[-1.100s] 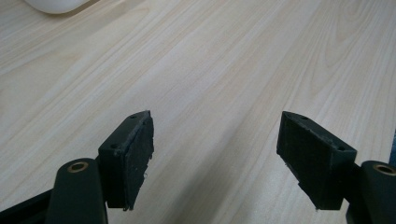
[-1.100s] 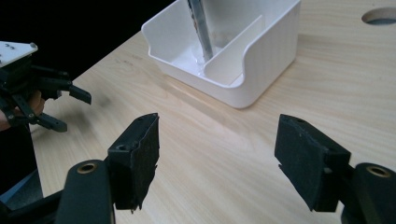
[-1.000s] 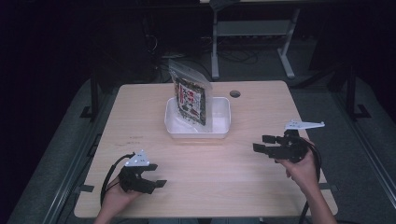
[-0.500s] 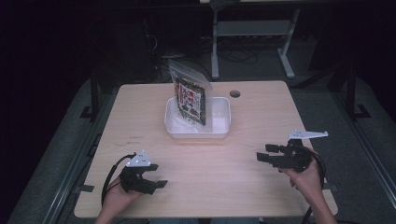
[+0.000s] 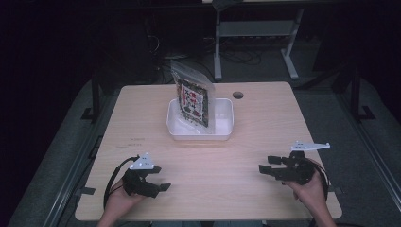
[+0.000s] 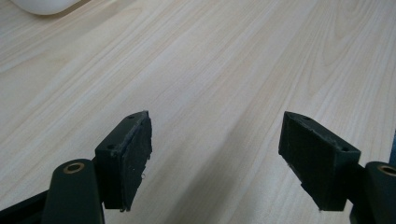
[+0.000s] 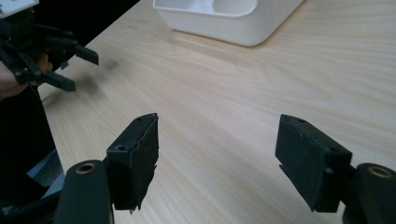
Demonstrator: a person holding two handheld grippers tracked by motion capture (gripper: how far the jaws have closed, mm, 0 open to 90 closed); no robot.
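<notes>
1. Left gripper (image 5: pixel 158 182) sits low at the near left of the table (image 5: pixel 265 123), jaws wide apart, nothing between them.
2. Right gripper (image 5: pixel 265 165) is at the near right, jaws also wide apart and empty, pointing inward across the table.
3. Printed snack bag (image 5: pixel 191 100) stands upright, leaning slightly, in the white tub (image 5: pixel 222 124) at the middle of the far half.
4. Bag and tub are well apart from both grippers, ahead of them and between their two sides.
5. Step in hand looks like a rest or start pose with the reach to the bag still to come.
6. To do it well: keep jaws wide, come in from above the tub rim, and pinch the bag's top edge, not the tub wall.
7. The bag is floppy, so it will likely tip if nudged sideways.
</notes>
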